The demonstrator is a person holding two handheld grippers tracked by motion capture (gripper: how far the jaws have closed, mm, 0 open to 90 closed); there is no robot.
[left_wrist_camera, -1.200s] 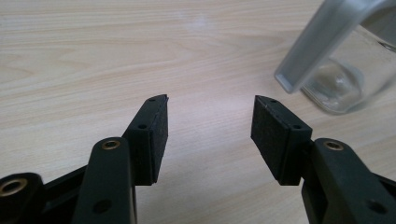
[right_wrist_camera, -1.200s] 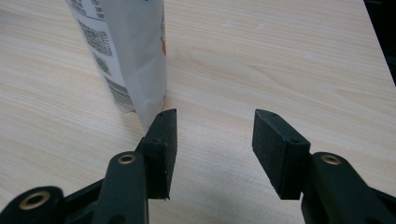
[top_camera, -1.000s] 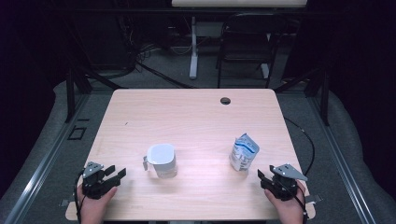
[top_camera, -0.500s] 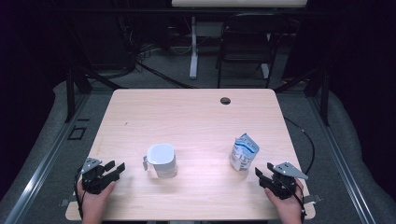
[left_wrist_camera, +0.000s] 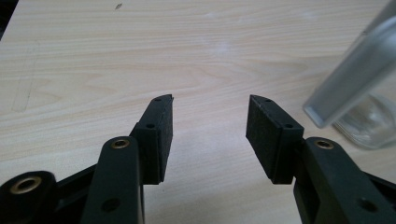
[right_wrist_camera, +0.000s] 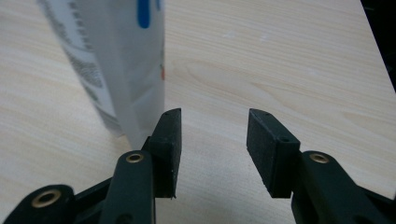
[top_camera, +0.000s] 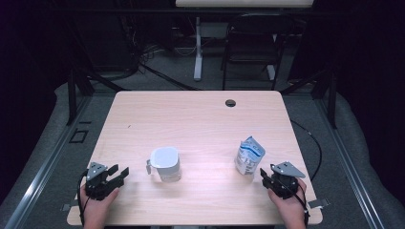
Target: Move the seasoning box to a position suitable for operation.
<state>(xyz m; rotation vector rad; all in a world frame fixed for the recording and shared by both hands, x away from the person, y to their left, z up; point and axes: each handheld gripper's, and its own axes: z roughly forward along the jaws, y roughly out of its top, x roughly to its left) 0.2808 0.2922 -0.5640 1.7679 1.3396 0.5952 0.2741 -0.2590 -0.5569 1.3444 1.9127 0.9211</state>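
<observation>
Little displacement was observed since the earlier frames: both hands were kept near the front edge of the table, the measuring cup and the pouch were left where they had stood, and the jaws of the right gripper had just been closing, with nothing between them. At the left of the high view, the left gripper was held in the person's left hand at the table's near left corner, directed toward the measuring cup. Its jaws were set well apart, and bare wood was seen between them in the left gripper view. The clear measuring cup, with its white rim and small handle, was positioned upright left of the table's centre, near the left gripper but apart from it; in the left gripper view its glass base was seen at the right edge. Further right, the white and blue pouch was stood upright on the wood. The right gripper, held in the right hand, was placed just beside the pouch. In the right gripper view its jaws were parted and empty, with the pouch just beyond the left pad; contact could not be determined.
</observation>
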